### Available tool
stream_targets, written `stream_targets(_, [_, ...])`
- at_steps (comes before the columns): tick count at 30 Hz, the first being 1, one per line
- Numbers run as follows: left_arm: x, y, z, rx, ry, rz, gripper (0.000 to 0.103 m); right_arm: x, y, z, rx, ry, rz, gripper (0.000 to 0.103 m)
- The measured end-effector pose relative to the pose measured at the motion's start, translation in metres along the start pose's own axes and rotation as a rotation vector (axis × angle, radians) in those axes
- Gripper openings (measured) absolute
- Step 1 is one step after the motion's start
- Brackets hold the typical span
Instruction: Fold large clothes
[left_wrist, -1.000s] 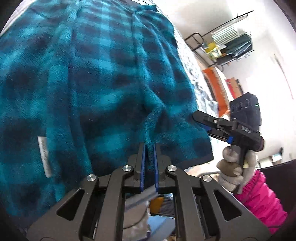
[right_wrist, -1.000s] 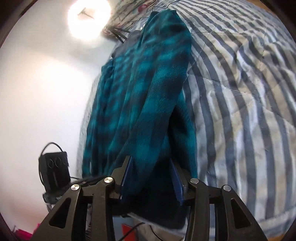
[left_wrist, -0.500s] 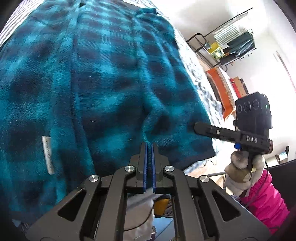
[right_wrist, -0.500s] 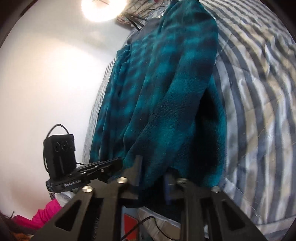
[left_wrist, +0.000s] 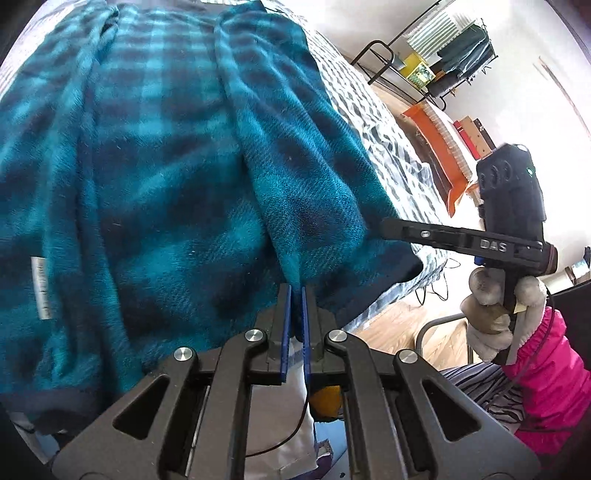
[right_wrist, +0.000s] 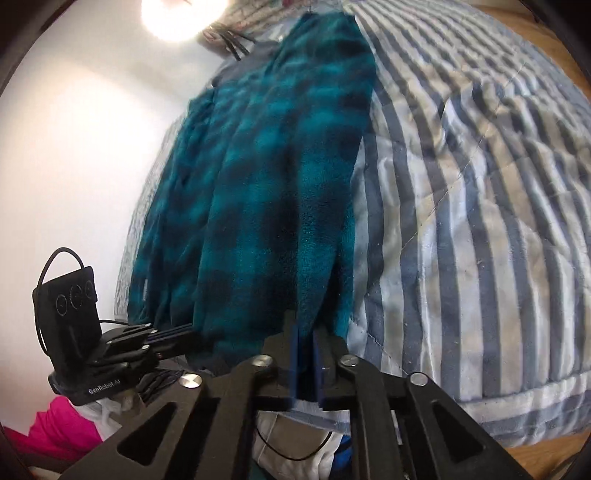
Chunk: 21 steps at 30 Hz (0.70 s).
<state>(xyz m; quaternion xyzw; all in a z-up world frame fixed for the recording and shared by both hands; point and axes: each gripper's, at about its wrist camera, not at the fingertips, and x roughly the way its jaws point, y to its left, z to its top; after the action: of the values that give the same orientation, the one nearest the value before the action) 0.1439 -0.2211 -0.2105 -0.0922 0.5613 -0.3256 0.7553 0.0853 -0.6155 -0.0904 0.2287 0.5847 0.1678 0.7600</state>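
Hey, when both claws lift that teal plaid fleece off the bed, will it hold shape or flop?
The teal plaid fleece will likely flop: it already drapes in soft folds. Its plush pile probably grips well in the left claw and right claw.

Both wrist views close, facing bed (right_wrist: 480, 184), sharing garment (left_wrist: 166, 166)

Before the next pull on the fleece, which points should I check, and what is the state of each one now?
1. Left gripper shut on the fleece edge: ok.
2. Right gripper shut on the fleece: ok, cloth sits between its fingers.
3. Both grips on the near edge, side by side: ok; the right gripper shows in the left view.
4. Far end of the fleece resting on the bed: ok.
5. Fleece flat, no wrinkles: not ok, long folds run along it.
6. How many layers each gripper holds: cannot tell.
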Motion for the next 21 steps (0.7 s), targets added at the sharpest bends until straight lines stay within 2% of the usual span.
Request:
stream_targets(1, [-0.005, -0.001, 0.000, 0.001, -0.013, -0.004, 0.003, -0.007, 0.000, -0.003, -0.017, -0.028, -0.007, 0.033])
stream_targets(2, [-0.012, -0.003, 0.000, 0.008, -0.035, -0.005, 0.003, -0.014, 0.000, -0.006, -0.029, -0.061, -0.012, 0.040])
stream_targets(5, [-0.028, -0.013, 0.002, 0.044, -0.102, -0.005, 0.003, -0.018, -0.010, -0.010, -0.009, -0.086, 0.006, 0.049])
stream_targets(8, [-0.029, -0.033, 0.008, 0.104, -0.129, 0.007, 0.003, -0.007, -0.028, -0.013, 0.068, -0.061, 0.051, 0.049])
stream_targets(12, [-0.008, -0.055, 0.012, 0.157, -0.105, -0.009, 0.003, -0.002, -0.037, -0.018, 0.115, -0.068, 0.116, 0.048])
stream_targets(14, [0.011, -0.061, 0.012, 0.184, -0.074, -0.001, 0.003, -0.002, -0.038, -0.019, 0.120, -0.065, 0.134, 0.039])
stream_targets(18, [0.041, -0.065, 0.003, 0.232, -0.024, 0.026, 0.003, 0.003, -0.036, -0.021, 0.136, -0.052, 0.179, 0.036])
stream_targets(21, [0.056, -0.063, -0.002, 0.262, -0.016, 0.069, 0.002, 0.008, -0.033, -0.024, 0.139, -0.041, 0.201, 0.020])
